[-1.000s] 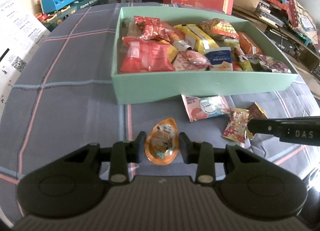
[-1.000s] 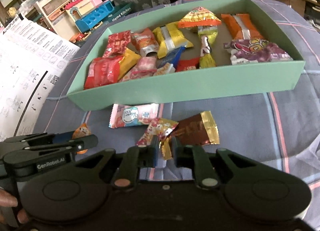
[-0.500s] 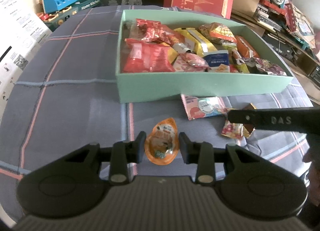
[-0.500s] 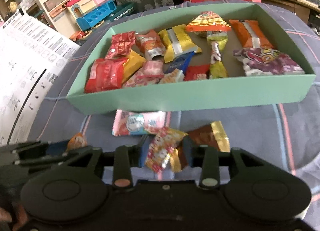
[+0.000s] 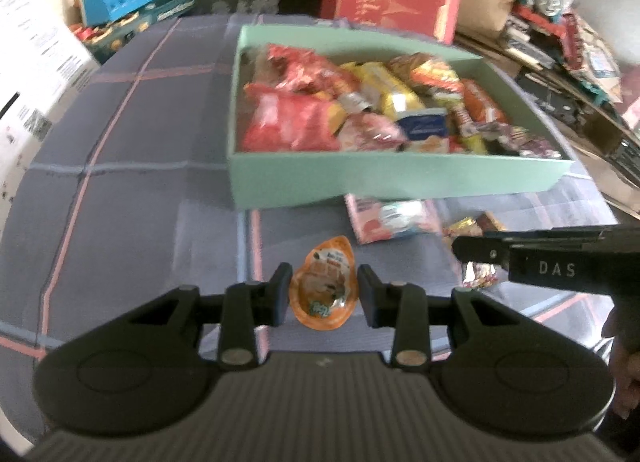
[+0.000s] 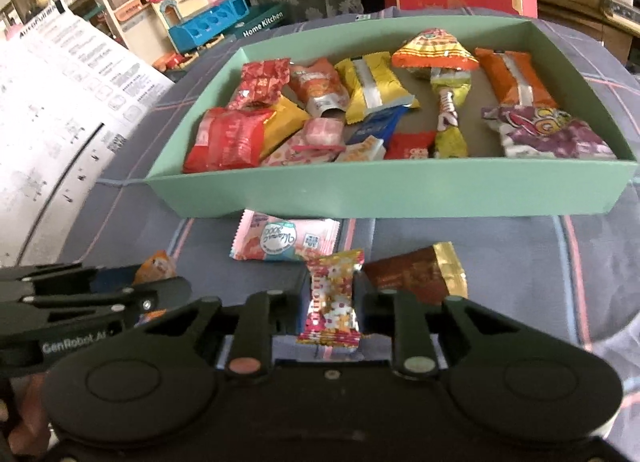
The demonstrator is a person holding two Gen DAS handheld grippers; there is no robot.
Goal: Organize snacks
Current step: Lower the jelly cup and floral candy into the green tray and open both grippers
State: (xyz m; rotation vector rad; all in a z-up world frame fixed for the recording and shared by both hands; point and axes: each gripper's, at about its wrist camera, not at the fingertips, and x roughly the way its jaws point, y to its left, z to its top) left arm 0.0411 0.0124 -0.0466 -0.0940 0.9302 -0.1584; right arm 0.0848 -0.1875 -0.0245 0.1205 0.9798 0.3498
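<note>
A: Fingers first. In the left wrist view, the left gripper (image 5: 324, 296) stands partly open around an orange jelly cup (image 5: 324, 289) at lower centre; slim gaps show on both sides, so I cannot tell if either pad touches it.

B: The right wrist view shows only that cup's orange edge (image 6: 156, 264), at lower left behind the left gripper (image 6: 100, 298). What it shows better is the right gripper (image 6: 330, 304), narrowed on a flowered candy (image 6: 331, 302) held upright between its fingers.

A: From my side, that candy (image 5: 478, 276) is mostly hidden behind the right gripper (image 5: 560, 260) at the right edge.

B: Just beyond it, a brown and gold wrapper (image 6: 416, 274) and a pink packet (image 6: 284, 241) lie on the plaid cloth (image 6: 500, 262), near the green box (image 6: 384, 194).

A: Here the box (image 5: 380, 184) sits at upper centre, blurred, heaped with snacks.

B: Mine is sharper: a purple bag (image 6: 544, 130) in its right corner, a red packet (image 6: 230, 138) at left.
</note>
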